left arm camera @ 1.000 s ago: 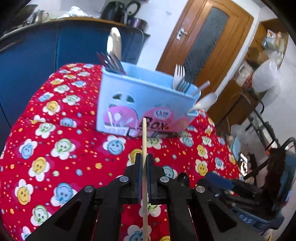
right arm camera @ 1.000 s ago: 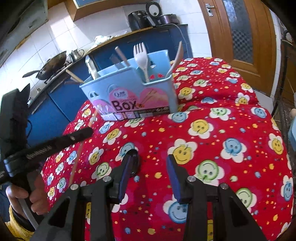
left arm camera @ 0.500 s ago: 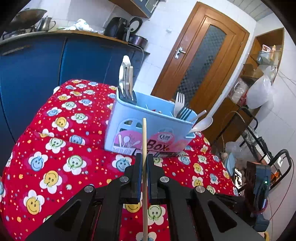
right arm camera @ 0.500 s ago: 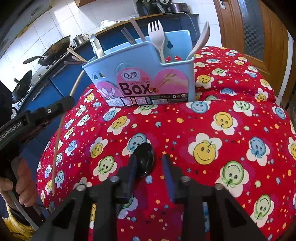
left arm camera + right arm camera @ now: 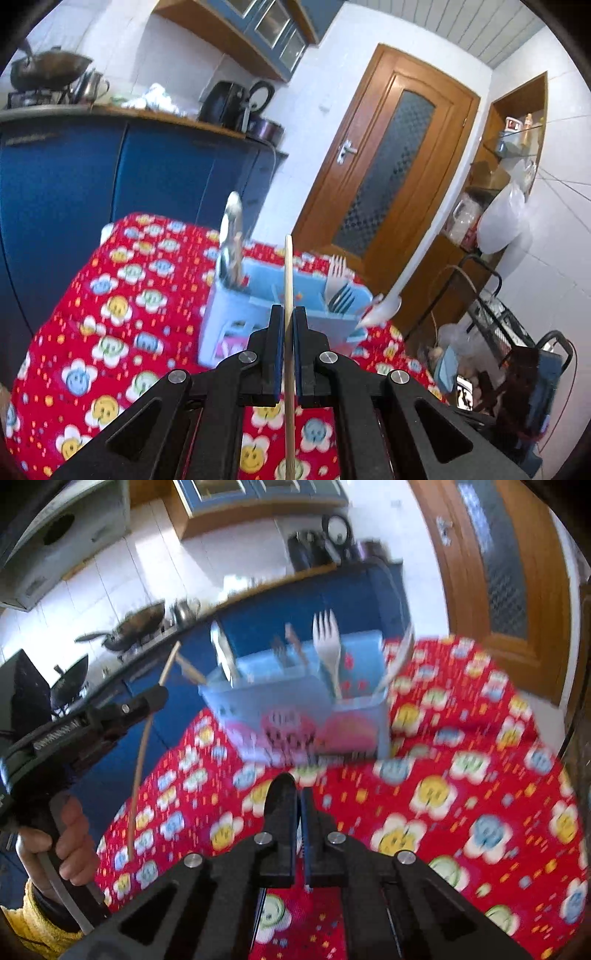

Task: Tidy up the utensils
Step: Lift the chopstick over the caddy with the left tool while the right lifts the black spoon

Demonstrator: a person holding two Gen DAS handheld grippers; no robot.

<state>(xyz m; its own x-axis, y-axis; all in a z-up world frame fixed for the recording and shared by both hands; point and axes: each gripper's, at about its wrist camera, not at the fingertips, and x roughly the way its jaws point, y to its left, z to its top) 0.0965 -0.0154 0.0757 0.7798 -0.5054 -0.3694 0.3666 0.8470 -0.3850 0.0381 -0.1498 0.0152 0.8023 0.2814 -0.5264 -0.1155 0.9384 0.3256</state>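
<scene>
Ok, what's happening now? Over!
Left tool shut on chopstick. Right tool shut, empty. Utensil box ahead, nothing blocking it.

Left gripper: matte black frame, silver round screws, blue-lined fingers. Right gripper same build. Bare-skinned hand, yellow knit sleeve, white lettering on the frame.

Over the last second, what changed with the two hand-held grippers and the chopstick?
The right hand-held gripper went from open to shut, on nothing. The left hand-held gripper lifted the chopstick higher, toward the blue utensil box. The box and its cutlery stayed put.
</scene>
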